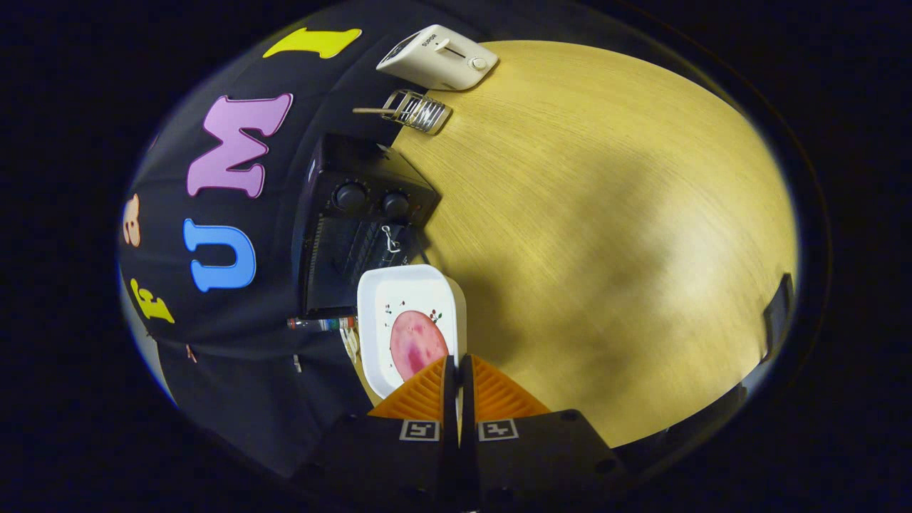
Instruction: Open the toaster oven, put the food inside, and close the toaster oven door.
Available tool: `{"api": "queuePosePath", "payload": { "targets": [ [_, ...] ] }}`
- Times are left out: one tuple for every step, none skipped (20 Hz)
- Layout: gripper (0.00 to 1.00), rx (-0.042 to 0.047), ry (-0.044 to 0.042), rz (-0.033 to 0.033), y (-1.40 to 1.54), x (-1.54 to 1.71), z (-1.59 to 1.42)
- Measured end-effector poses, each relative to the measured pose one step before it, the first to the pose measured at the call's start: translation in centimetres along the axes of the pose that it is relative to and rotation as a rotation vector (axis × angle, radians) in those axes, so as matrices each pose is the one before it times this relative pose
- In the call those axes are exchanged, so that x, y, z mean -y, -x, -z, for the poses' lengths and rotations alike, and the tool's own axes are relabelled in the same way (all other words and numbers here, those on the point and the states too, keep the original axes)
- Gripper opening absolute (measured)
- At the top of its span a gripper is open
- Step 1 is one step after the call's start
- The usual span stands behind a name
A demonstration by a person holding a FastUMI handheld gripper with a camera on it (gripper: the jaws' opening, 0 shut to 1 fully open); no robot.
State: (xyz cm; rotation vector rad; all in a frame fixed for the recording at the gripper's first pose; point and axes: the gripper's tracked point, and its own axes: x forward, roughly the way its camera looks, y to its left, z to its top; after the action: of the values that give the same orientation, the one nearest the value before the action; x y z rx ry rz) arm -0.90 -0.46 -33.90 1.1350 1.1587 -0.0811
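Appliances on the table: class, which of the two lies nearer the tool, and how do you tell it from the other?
The black toaster oven, with two round knobs, just beyond the white tray that the tool is shut on. The white toaster stands farther off, past the wire rack.

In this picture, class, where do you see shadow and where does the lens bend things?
Gripper view: soft dark shadow patches lie across the wooden table; the fisheye lens curves the table's edge and tilts the toaster and black oven; the tray stays sharp ahead of the nearly closed claw.
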Motion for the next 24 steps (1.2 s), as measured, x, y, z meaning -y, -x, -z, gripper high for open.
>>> {"api": "queuePosePath", "payload": {
  "targets": [
    [0.05,0.02343,-0.03008,-0.00726,-0.75,-1.044,0.518],
    [0.05,0.02193,-0.02506,-0.00977,-0.832,-0.946,0.509],
    [0.05,0.02129,-0.02156,-0.00729,-1.047,-1.018,0.674],
    [0.05,0.0221,-0.0247,-0.00429,-1.034,-0.846,0.507],
    [0.05,0.02253,-0.03089,-0.00201,-0.891,-0.677,0.55],
    [0.05,0.0243,-0.03327,0.00022,-0.942,-0.77,0.485],
    [0.05,0.02698,-0.03155,-0.00069,-0.888,-0.685,0.427],
    [0.05,0.0256,-0.02176,0.00268,-0.975,-0.735,0.423],
    [0.05,0.03291,-0.02118,0.00497,-0.869,-0.647,0.345],
    [0.05,0.0294,-0.02279,0.00114,-0.892,-0.737,0.305],
    [0.05,0.03062,-0.03456,-0.00072,-1.027,-0.836,0.363],
    [0.05,0.02273,-0.03515,-0.00292,-0.871,-0.764,0.422],
    [0.05,0.02121,-0.03642,-0.00382,-0.874,-0.676,0.37],
    [0.05,0.02415,-0.03402,-0.00028,-0.929,-0.645,0.27],
    [0.05,0.02253,-0.03356,0.00006,-0.796,-0.47,0.201],
    [0.05,0.01953,-0.02971,0.00428,-0.908,-0.392,0.244],
    [0.05,0.02384,-0.02807,0.00999,-0.918,-0.268,0.13],
    [0.05,0.01672,-0.02128,0.01127,-0.96,-0.226,0.141],
    [0.05,0.01428,-0.02067,0.00367,-0.935,-0.36,0.193],
    [0.05,0.01411,-0.01517,-0.00258,-0.677,-0.388,0.107],
    [0.05,0.01448,-0.01258,-0.01096,-0.826,-0.476,0.219],
    [0.05,0.00973,-0.00876,-0.00936,-0.725,-0.426,0.113],
    [0.05,0.00781,-0.00669,-0.00722,-0.698,-0.35,0.273],
    [0.05,0.00618,-0.00656,-0.00049,-0.653,-0.216,0.294]
  ]
}}
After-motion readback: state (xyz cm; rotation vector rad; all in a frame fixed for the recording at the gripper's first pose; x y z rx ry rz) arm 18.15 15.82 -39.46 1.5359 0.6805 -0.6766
